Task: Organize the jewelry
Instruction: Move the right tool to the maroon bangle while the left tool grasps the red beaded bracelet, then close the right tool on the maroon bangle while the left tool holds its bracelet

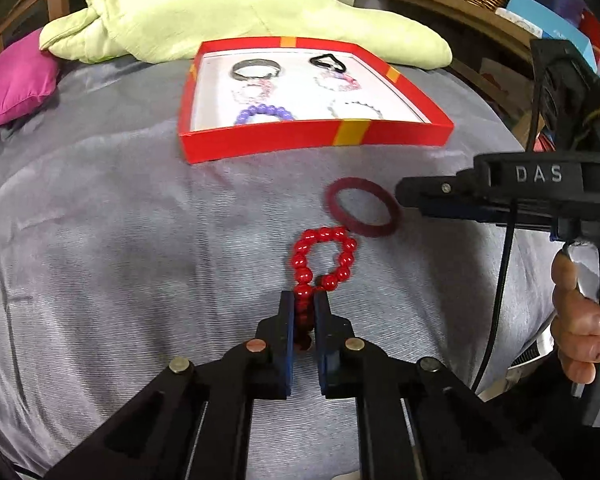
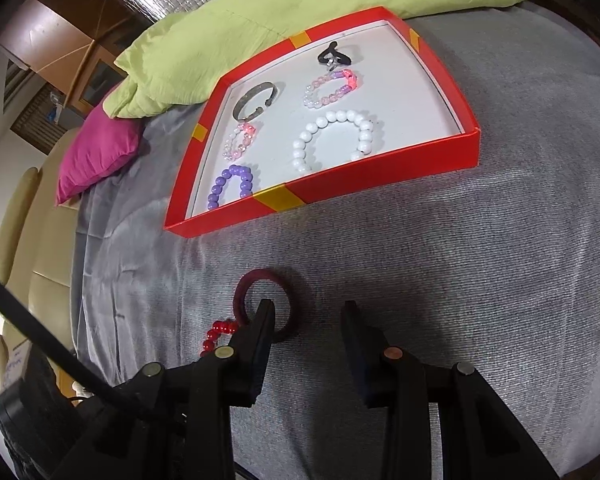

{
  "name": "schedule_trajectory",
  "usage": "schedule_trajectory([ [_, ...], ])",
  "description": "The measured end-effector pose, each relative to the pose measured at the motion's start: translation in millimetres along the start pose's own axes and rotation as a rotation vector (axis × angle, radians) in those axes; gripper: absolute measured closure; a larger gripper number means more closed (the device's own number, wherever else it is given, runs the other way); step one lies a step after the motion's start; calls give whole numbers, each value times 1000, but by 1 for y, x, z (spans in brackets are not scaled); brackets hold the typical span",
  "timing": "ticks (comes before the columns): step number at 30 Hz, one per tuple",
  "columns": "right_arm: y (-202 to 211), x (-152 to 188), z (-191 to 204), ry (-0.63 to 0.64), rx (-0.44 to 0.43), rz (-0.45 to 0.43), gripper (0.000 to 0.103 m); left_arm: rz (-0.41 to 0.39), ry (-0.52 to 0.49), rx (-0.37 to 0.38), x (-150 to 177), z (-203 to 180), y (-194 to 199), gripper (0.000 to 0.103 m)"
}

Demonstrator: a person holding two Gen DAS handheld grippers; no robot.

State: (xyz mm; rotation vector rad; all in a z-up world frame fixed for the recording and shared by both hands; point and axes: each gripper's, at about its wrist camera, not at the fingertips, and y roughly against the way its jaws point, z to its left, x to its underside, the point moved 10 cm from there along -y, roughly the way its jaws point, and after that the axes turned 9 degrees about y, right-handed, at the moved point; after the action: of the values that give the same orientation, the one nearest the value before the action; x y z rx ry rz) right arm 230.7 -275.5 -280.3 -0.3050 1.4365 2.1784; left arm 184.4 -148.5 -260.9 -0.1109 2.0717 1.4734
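six pieces sit in the red box; your left gripper pinches the red bead bracelet, your right gripper gapes empty beside the maroon ring.

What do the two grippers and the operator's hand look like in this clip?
Both grippers, left and right, are matte black, with angular linkage arms, round metal pivot pins, one pin copper-coloured, and flat dark-blue finger pads. The right one's body carries raised lettering "DAS", a black cable and a silver trigger. The hand on its grip is bare; no sleeve shows.
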Motion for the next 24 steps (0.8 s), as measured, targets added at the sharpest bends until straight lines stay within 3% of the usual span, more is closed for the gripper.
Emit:
schedule_trajectory([
  [11,-10,0,12,64,31,-8,66,-23,51,-13,-14,25,2,93],
  [15,-17,3,19,159,80,-3,96,-25,63,-17,-14,29,3,93],
  [17,-17,5,20,199,120,-15,97,-32,61,-23,-14,30,5,93],
  [24,-13,4,18,214,136,-27,98,-72,26,-60,-18,27,12,93],
])
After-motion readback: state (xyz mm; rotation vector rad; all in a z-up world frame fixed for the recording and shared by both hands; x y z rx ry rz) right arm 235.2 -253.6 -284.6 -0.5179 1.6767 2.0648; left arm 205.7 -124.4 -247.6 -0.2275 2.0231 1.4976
